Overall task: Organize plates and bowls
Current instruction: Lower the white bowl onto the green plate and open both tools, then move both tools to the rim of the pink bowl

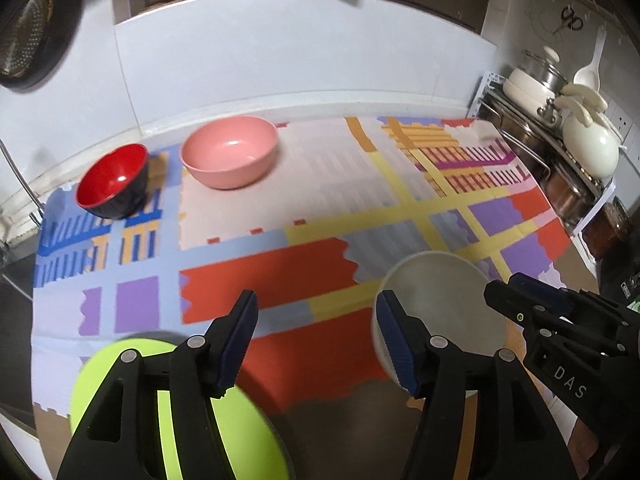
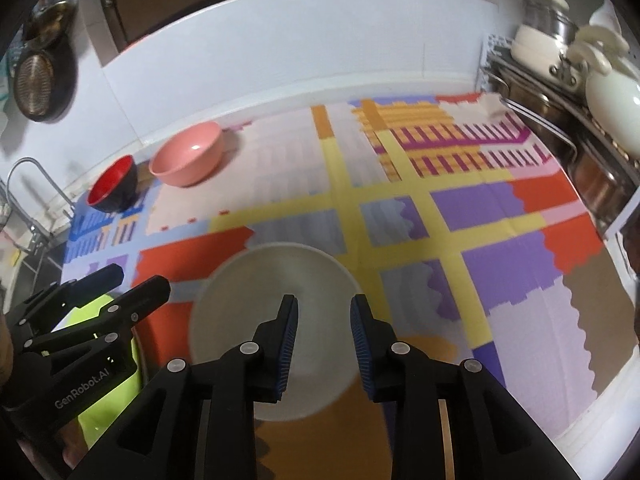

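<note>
White plate (image 2: 276, 320) lies below the parted, empty right claw (image 2: 324, 340); green plate (image 1: 240, 432) lies under the open left claw (image 1: 316, 340). Ahead, the pink bowl (image 1: 229, 152) and red bowl (image 1: 112, 180) are empty.

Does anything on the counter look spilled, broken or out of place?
Nothing stands out. The red-lined black bowl and pink bowl sit upright at the back; the white plate and lime-green plate lie flat in front.
</note>
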